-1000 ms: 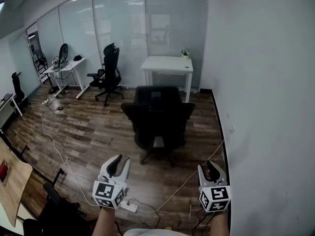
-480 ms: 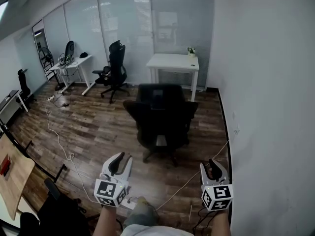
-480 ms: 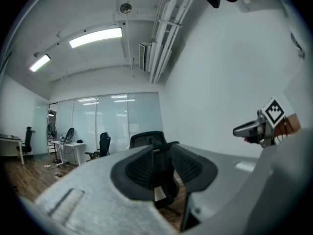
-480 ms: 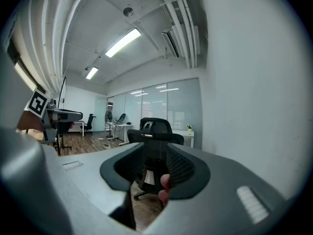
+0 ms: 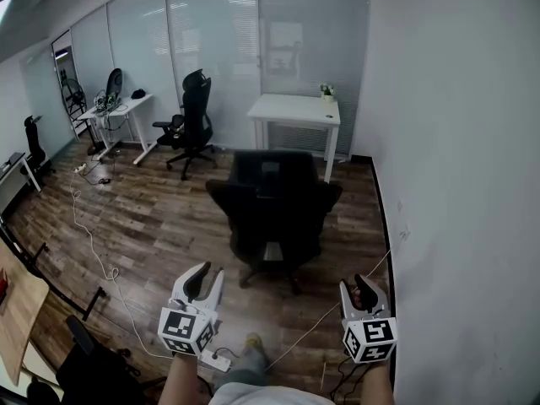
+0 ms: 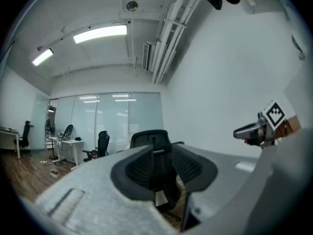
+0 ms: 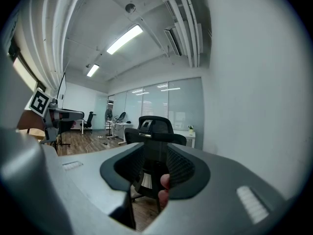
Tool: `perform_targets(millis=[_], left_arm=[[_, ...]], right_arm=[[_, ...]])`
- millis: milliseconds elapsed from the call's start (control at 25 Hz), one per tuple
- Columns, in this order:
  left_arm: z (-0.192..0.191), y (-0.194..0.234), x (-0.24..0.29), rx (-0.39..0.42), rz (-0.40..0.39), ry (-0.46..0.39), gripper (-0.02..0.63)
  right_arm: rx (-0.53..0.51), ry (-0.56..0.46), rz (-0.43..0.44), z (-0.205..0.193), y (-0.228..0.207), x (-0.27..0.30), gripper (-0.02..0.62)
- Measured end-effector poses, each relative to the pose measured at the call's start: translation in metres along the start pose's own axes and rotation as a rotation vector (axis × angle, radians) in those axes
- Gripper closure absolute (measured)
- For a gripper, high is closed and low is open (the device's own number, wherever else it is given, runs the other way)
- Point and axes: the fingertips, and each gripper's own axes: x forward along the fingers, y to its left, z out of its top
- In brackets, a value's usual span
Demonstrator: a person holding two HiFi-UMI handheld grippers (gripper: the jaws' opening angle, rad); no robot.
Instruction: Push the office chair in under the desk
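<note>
The office chair (image 5: 274, 209) stands on the wood floor with its backrest turned toward you. The white desk (image 5: 295, 108) sits just beyond the chair, slightly to the chair's right and against the glass wall. Your left gripper (image 5: 205, 277) and right gripper (image 5: 363, 285) hang on the near side of the chair, well apart from it. One is to each side of the backrest, and both are about equally far away. Both have jaws spread, with nothing between them. The push likely runs straight ahead, from chair toward desk.
</note>
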Motion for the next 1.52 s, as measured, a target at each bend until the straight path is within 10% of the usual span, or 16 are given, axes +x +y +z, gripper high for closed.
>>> perform_targets(millis=[1040, 1520], left_arm=[[-0.042, 0.231, 0.300, -0.046, -0.142, 0.081, 0.489], [-0.057, 0.238, 0.355, 0.048, -0.298, 0.149, 0.488]], right_arm=[[-0.092, 0.098, -0.044, 0.054, -0.027, 0.357, 0.476], [-0.229, 0.169, 0.010, 0.050, -0.035, 0.404, 0.474]])
